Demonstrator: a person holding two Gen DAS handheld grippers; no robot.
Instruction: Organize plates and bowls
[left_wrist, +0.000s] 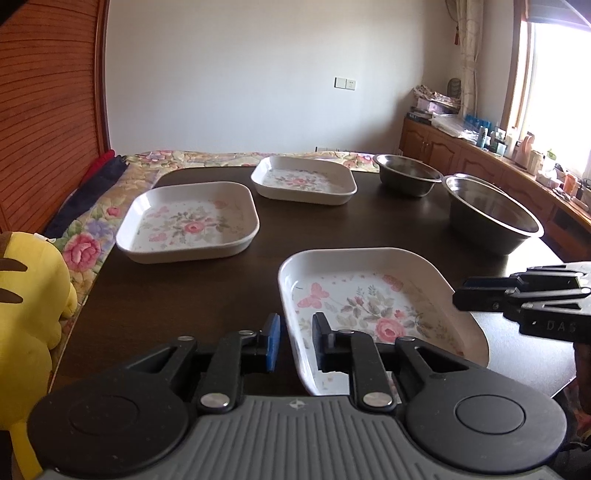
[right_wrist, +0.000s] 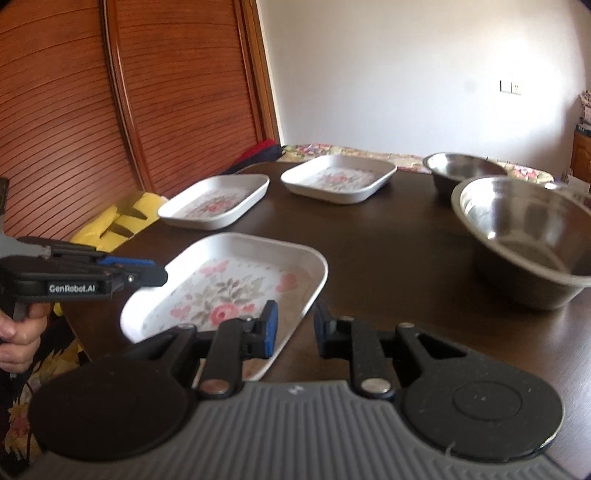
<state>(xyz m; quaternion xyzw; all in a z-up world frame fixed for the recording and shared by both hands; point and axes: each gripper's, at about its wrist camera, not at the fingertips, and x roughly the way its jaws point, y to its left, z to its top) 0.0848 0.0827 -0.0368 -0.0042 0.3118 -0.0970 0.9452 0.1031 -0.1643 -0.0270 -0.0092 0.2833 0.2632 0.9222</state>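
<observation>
Left gripper (left_wrist: 295, 341): its jaws are standing partly open with nothing between them, straddling the left rim of the nearest plate (left_wrist: 373, 306); judging by that line-up, it is setting up to pinch the rim.

Right gripper (right_wrist: 291, 332): its jaws are likewise standing partly open and holding nothing, hovering at the same plate's right rim, one finger over the plate's floor and the other over the dark table (right_wrist: 388, 266).

Nearest plate: it is lying flat just ahead of both grippers, between them, so either one could take an edge.

Other plates: the left plate (left_wrist: 188, 225) is sitting well ahead of the left gripper and to its left; the far plate (left_wrist: 304, 179) is sitting further ahead still. All three are lying apart, unstacked, so stacking appears not yet begun.

Bowls: the large steel bowl (right_wrist: 524, 236) is standing ahead and to the right of the right gripper, with the small steel bowl (right_wrist: 461, 170) just behind it; whether their rims are touching I cannot tell.

Person's hand (right_wrist: 16, 332): it is gripping the left gripper's handle.

Yellow plush toy (left_wrist: 29, 314): it is resting off the table's edge, left of the left gripper.
</observation>
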